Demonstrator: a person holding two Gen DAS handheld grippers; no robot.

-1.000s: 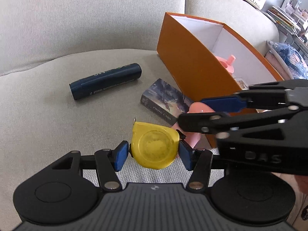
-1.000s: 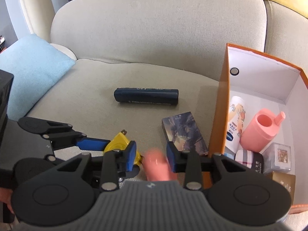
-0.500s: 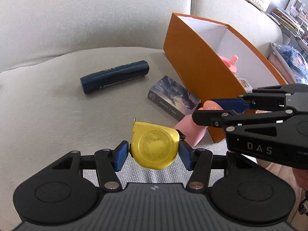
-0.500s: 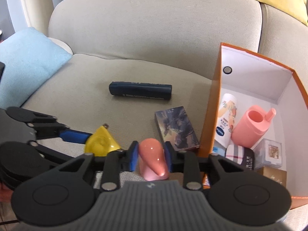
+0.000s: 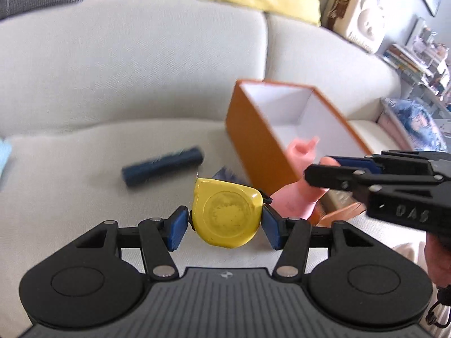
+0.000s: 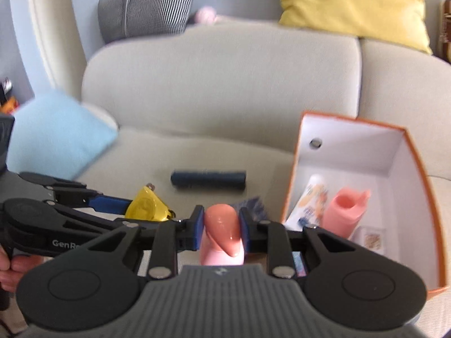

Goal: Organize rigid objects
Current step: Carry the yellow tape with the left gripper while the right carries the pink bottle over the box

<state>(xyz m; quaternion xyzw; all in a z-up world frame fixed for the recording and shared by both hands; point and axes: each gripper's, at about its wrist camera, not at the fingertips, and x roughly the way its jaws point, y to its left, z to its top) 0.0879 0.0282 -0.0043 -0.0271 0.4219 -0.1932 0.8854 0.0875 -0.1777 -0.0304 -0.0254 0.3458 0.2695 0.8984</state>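
My left gripper (image 5: 225,229) is shut on a yellow tape measure (image 5: 228,217), held in the air over the beige sofa seat. Just to its right, my right gripper (image 6: 221,232) is shut on a glossy pink rounded object (image 6: 222,225), with both pads pressed on its sides. The left wrist view shows the same pink object (image 5: 296,197) hanging in front of the orange box (image 5: 253,146). That box has a white inside and holds a pink cup (image 6: 346,208) and a white tube (image 6: 310,197). On the seat lie a dark blue tube (image 6: 208,179) and a picture-printed card box (image 6: 251,202).
A light blue cushion (image 6: 56,140) lies at the left end of the seat. A yellow cushion (image 6: 352,2) and a striped one (image 6: 149,5) rest on the sofa back. Shelves with books (image 5: 408,62) stand far right. A hand (image 6: 11,270) holds the left gripper.
Both grippers have risen from the seat with their objects. The right jaws narrowed onto the pink object, which was blurred between them a second ago. Box and tube look farther off.
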